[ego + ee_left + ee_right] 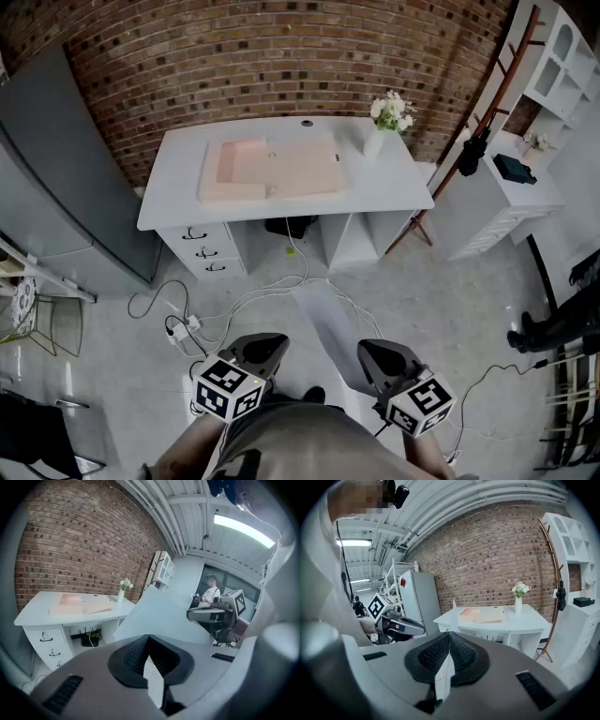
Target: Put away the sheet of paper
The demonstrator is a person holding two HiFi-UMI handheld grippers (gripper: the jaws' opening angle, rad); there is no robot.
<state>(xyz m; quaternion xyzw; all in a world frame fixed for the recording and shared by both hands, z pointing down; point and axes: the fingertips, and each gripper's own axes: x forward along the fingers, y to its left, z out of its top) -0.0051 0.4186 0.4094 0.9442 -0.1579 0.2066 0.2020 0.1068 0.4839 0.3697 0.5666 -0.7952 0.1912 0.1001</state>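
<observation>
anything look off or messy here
Only the cables stand out: they sprawl loose across the floor before the desk, between it and the person. The sheet of paper is pinched in the left gripper and right gripper; nothing looks spilled or damaged.

Right gripper [449, 643] jaws pressed together on sheet of paper [443, 677], seen edge-on. Left gripper [412, 628] at left. White desk [525, 619] ahead, before brick wall [487, 559].

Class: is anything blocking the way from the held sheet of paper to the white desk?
Nothing visible does. The left gripper and right gripper are shut on the sheet of paper; only cables lie on the floor before the desk.
</observation>
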